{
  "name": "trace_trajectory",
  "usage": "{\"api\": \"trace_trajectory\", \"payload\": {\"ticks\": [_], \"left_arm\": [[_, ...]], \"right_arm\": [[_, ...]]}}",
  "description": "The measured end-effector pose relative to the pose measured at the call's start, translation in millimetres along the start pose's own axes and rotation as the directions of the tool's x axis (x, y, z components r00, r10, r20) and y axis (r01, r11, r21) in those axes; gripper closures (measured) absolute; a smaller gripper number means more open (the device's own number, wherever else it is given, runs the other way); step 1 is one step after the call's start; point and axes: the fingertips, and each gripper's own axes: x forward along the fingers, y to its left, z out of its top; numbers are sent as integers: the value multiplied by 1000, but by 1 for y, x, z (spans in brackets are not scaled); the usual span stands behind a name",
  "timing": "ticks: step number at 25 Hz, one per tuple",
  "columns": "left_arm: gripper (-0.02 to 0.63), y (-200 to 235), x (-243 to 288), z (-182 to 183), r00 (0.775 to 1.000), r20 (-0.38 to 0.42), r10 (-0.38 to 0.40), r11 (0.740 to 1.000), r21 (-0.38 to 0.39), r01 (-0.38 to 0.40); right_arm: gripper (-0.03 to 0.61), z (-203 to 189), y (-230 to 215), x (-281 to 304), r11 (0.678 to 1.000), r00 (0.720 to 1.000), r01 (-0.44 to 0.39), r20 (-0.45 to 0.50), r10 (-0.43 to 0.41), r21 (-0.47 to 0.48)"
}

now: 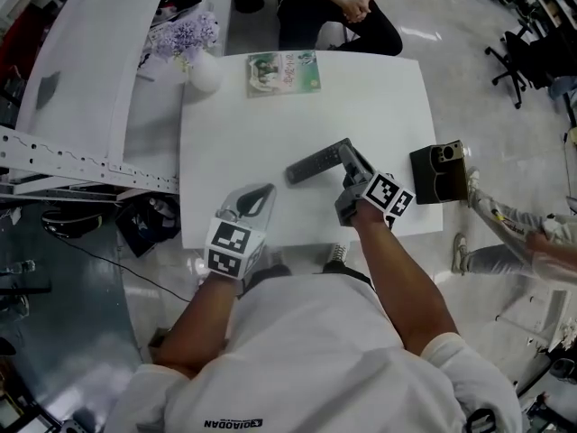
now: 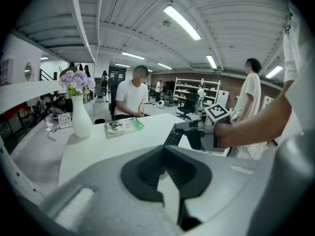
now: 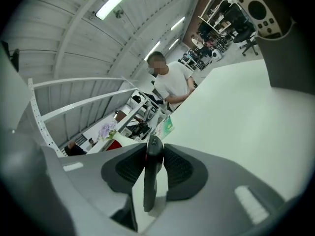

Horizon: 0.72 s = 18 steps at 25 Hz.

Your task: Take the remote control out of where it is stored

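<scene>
Since the slim black remote control is clamped edge-on between the pads of the right tongs, the grasp itself looks sound. The right gripper view shows the remote's narrow side squeezed squarely in the middle of the right tongs. The remote lies out over the middle of the white rectangular surface, held by its near end and pointing away to the left. Whether its far end touches the surface cannot be told. A dark box with a pale front panel stands at the right edge of the surface, apart from the remote. This is probably its storage place, so the removal seems almost done.

To finish well, the grip should stay firm and level, because holding a long body by one end invites it to droop or twist. Lowering it flat onto a bare part of the surface before letting go would avoid a drop.

The left tongs rest near the front edge of the surface, pressed together on nothing, free to steady the remote if it is needed.
</scene>
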Motion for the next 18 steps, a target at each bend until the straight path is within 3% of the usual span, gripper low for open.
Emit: {"api": "trace_trajectory", "payload": {"ticks": [7,18], "left_arm": [[612,-6,10,3,999,-8,-40,998,-41,40],[612,-5,12,4,999,-12,-34,998,-51,34]], "right_arm": [[440,-11,-54,-1,986,983,162,-76,-165,-38],[433,-21,-80,2,966,954,239,-159,-253,-100]]}}
